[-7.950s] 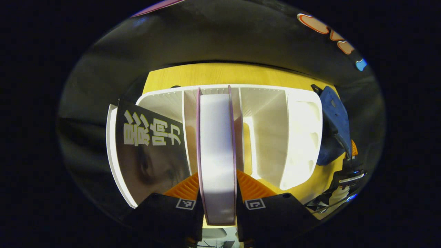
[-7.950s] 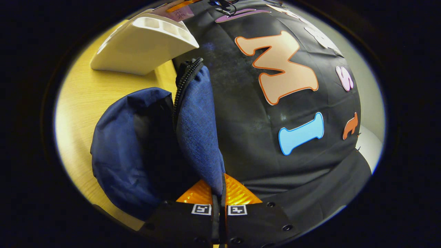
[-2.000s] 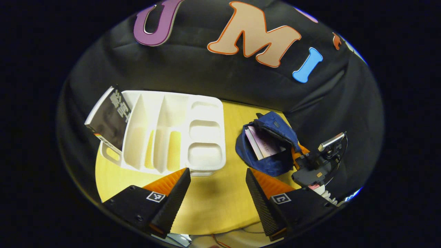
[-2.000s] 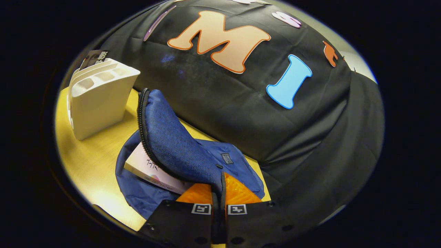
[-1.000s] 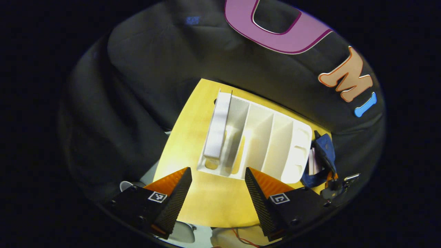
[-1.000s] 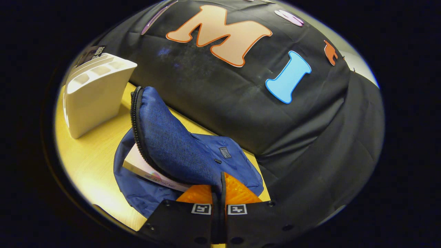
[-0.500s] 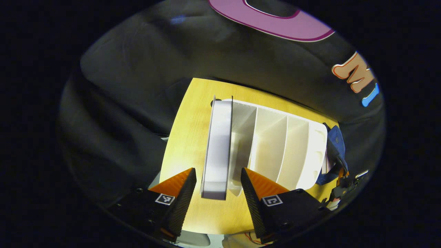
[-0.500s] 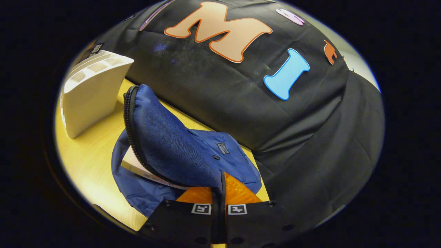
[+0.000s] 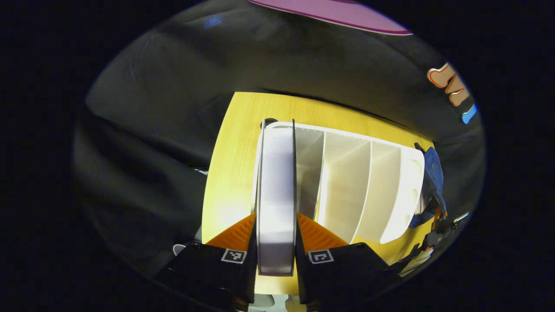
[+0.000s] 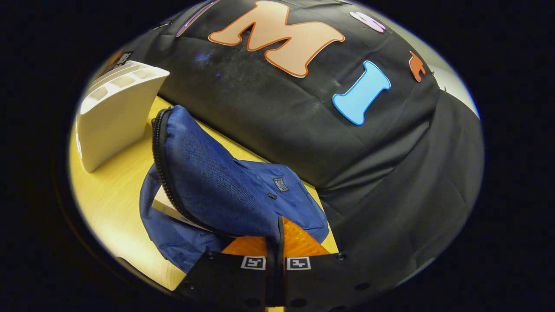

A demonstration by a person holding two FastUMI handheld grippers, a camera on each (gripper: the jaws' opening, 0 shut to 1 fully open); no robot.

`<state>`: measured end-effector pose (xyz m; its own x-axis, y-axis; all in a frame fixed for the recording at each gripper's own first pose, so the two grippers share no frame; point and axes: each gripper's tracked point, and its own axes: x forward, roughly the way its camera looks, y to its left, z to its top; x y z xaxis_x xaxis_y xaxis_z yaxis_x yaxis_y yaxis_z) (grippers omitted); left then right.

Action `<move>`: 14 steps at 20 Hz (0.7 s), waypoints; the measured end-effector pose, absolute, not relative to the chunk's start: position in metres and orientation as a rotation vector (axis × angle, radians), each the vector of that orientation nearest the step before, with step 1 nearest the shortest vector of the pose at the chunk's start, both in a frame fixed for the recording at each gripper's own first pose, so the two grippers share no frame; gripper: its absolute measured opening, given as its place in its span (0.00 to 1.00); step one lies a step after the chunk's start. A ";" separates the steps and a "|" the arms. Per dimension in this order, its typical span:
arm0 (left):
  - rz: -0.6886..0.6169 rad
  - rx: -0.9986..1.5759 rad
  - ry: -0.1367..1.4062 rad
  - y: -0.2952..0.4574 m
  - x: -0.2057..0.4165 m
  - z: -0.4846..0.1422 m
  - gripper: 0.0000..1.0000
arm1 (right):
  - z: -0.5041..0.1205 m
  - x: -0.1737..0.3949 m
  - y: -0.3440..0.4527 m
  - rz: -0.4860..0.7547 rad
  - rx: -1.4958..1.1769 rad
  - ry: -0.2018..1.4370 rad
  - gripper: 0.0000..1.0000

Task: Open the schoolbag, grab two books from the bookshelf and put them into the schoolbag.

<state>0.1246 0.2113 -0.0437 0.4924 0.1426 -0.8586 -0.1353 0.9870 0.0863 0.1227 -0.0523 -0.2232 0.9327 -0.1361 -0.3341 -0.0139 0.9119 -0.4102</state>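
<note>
Clamping both fingers, left gripper (image 9: 274, 249) holds book (image 9: 276, 190) — right gripper (image 10: 275, 249) pinches schoolbag (image 10: 208, 182) flap.

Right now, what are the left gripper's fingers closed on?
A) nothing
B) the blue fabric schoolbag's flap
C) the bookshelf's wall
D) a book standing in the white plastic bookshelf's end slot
D: the left gripper has both fingers pressed on the white page edge of the book in the white plastic bookshelf.

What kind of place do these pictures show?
Probably a staged recording booth, not a real home: a yellow wooden table against a black cloth wall, holding a white plastic bookshelf and a blue fabric schoolbag.
</note>
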 end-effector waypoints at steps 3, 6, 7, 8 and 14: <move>0.182 0.011 1.075 0.210 0.125 -0.048 0.36 | -0.222 0.123 -0.053 -0.068 -0.422 0.367 0.03; 0.207 0.007 1.128 0.209 0.122 -0.058 0.37 | -0.225 0.122 -0.051 -0.074 -0.418 0.370 0.01; 0.209 0.007 1.133 0.210 0.123 -0.059 0.37 | -0.225 0.122 -0.051 -0.076 -0.418 0.371 0.05; 0.210 0.013 1.137 0.210 0.123 -0.059 0.37 | -0.225 0.122 -0.051 -0.077 -0.418 0.371 0.05; 0.225 -0.021 1.206 0.212 0.117 -0.071 0.37 | -0.226 0.121 -0.050 -0.084 -0.416 0.369 0.01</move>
